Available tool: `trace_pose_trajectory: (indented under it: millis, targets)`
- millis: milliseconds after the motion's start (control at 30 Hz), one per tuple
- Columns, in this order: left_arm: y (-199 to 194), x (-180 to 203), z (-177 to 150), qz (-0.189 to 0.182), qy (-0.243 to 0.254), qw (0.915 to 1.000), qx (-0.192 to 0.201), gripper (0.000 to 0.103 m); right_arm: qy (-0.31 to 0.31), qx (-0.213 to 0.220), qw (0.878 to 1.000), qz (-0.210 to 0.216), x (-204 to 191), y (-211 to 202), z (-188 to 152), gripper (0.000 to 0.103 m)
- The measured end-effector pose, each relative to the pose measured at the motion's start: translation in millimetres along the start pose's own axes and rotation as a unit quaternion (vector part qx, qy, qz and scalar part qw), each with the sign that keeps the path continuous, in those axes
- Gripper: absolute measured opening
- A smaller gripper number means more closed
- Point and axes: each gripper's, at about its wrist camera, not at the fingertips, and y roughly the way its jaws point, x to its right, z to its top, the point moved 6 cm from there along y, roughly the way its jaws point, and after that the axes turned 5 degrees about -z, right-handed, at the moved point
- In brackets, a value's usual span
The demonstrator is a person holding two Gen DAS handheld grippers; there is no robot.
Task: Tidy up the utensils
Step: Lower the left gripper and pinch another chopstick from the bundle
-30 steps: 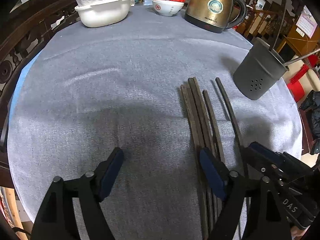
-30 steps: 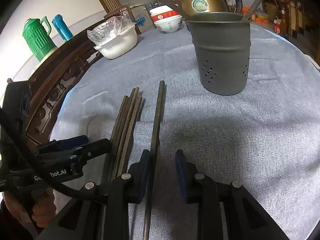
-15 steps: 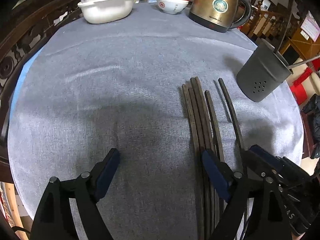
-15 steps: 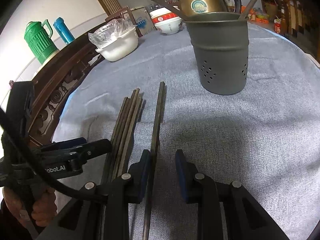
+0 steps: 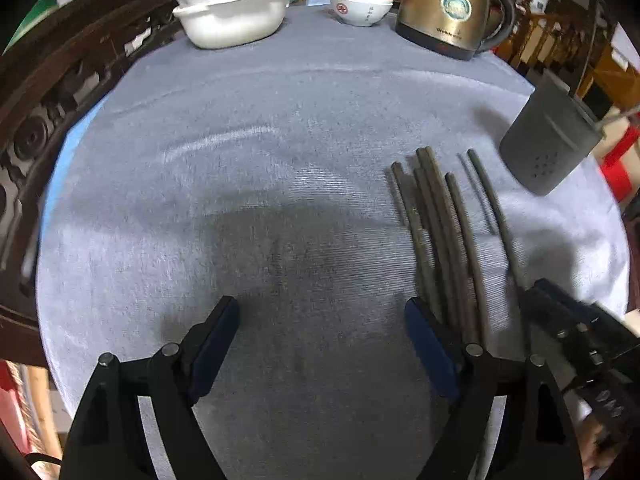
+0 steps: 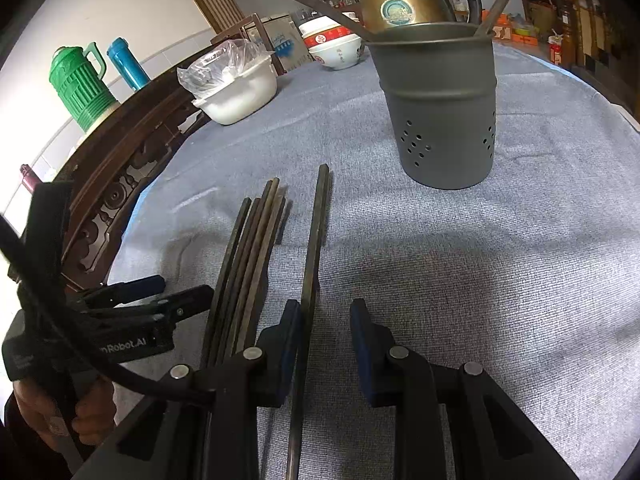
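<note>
r gripper (image 6: 325, 344) jaws apart round chopstick (image 6: 314, 248)

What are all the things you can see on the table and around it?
chopsticks: about six, dark brown, lying on the cloth, one apart
utensil holder: one, grey, upright, far right
kettle: one, gold, far edge
bowls: stacked, white and red, beside kettle
basin: one, white, bagged
flasks: two, green and blue, behind the table
tablecloth: one, grey-blue
left gripper: open
right gripper: open around the lone chopstick
</note>
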Motion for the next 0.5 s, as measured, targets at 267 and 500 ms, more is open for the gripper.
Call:
trace_pose_trajectory:
  millis: [267, 500]
  targets:
    - [-11, 13, 8, -0.02, 0.005, 0.9997, 0.009, 0.085, -0.001, 0.001, 1.0, -0.002, -1, 0, 0, 0.029]
    - [6, 11, 7, 0.008, 0.013, 0.9999, -0.003, 0.083, -0.002, 0.0, 1.0, -0.002, 0, 0, 0, 0.029]
